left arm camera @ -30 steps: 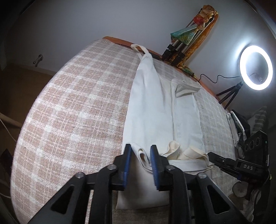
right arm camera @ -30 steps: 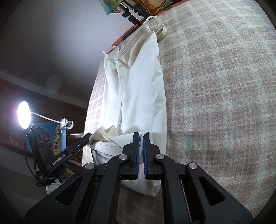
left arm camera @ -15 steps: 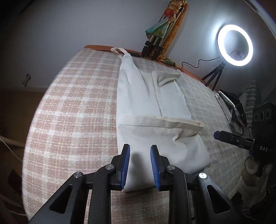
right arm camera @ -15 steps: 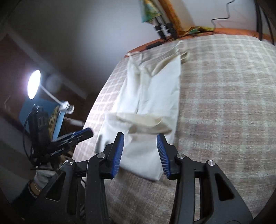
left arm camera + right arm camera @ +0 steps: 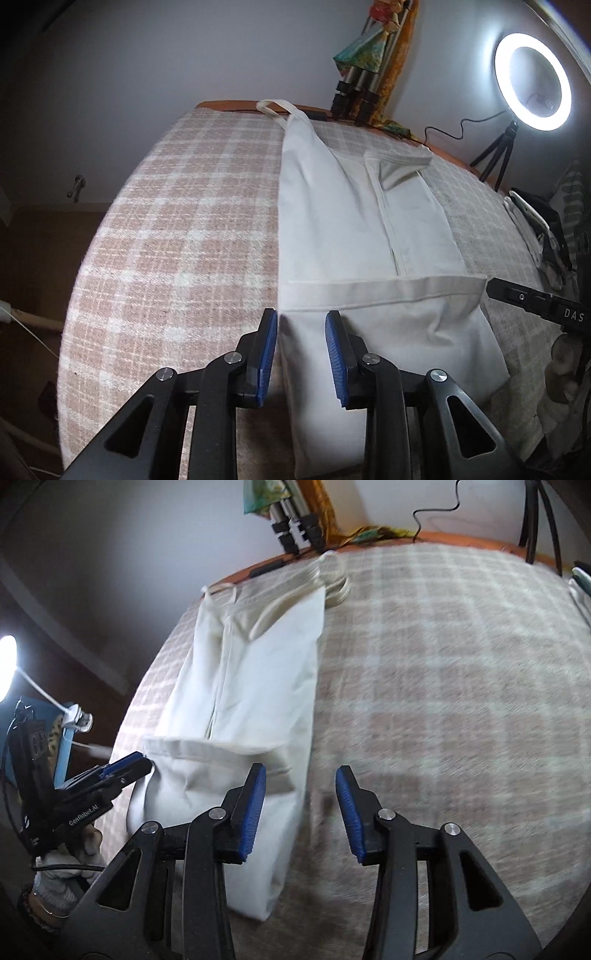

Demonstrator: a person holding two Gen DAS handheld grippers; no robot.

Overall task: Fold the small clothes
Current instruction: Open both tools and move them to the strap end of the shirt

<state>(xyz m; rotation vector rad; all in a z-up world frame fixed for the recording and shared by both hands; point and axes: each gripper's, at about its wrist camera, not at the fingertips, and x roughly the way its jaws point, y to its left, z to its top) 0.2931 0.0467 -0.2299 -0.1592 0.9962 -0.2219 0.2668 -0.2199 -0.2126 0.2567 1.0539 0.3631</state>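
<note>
- We are seeing a cream-white garment point(image 5: 332, 206) lying over a pink-and-white plaid cloth point(image 5: 177, 236).
- We are noticing blue pads point(image 5: 266, 354) lining black fingers.
- A white ring light point(image 5: 532, 81) is glowing far right.

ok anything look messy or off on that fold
Mostly tidy. The white garment lies flat on the checked cloth, but its far right corner is flipped over and the folded-up near edge runs slightly slanted. Both tools are open, holding nothing.
</note>
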